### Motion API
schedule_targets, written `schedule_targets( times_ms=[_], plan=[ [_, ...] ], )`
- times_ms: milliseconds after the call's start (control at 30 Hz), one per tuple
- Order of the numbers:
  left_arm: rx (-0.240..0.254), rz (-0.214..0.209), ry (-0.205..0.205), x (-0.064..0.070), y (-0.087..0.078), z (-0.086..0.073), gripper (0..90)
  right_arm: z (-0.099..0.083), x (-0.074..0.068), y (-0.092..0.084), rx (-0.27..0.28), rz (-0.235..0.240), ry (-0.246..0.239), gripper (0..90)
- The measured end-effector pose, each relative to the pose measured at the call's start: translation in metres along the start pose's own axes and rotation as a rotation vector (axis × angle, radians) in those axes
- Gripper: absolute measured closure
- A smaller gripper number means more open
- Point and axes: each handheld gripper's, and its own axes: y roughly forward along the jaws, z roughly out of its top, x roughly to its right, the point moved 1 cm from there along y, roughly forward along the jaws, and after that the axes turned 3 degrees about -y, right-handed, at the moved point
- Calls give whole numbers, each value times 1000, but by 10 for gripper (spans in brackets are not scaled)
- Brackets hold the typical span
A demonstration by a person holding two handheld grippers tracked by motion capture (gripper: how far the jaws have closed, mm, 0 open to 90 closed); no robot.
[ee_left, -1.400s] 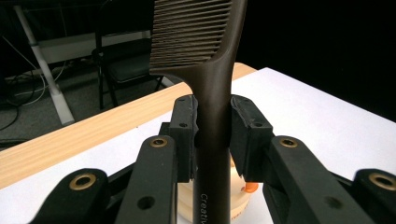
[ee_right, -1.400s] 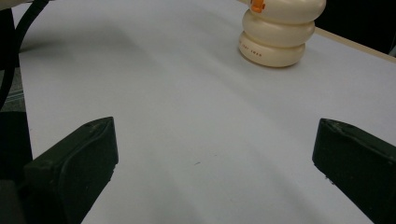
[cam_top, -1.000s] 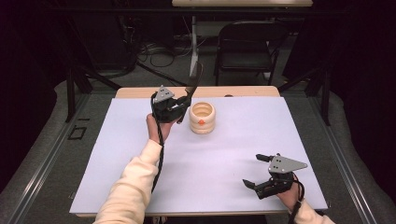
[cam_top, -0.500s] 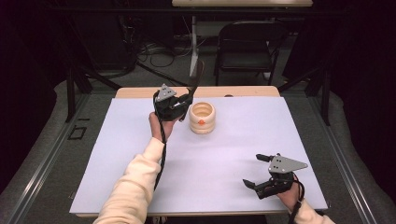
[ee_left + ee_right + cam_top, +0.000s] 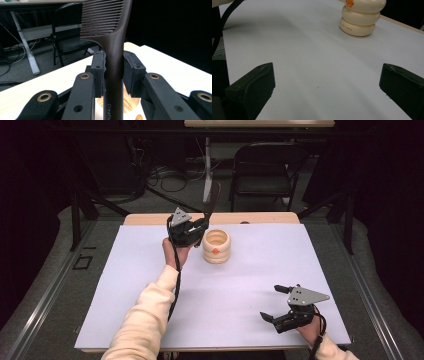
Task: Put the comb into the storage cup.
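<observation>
The left gripper (image 5: 197, 231) has its fingers (image 5: 100, 67) clenched on the handle of a dark brown comb (image 5: 113, 50), pressing it from both sides just below the teeth. The comb stands nearly upright, its long axis rising out of the grip with the toothed end on top; in the high view it tilts a little away from the person, and its lower handle hangs just beside the rim of the cream ribbed holder (image 5: 216, 246) on the white desk (image 5: 125, 285). In the left gripper view the holder's pale opening shows directly under the handle, so the coming move looks like a straight lowering along the comb's own axis, with perhaps a small shift to centre it first. The right gripper (image 5: 280, 304) rests near the front right corner of the desk, well apart from the holder, its fingers (image 5: 252, 87) released wide with nothing between them; the left hand is plainly the nearer one.
</observation>
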Motion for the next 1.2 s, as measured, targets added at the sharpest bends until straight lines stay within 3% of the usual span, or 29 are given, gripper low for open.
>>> schedule_targets(
  times_ms=[1200],
  plan=[
    [78, 5, 13, 7, 22, 7, 722, 0, 0, 0, -4, 1, -1, 0]
  ],
)
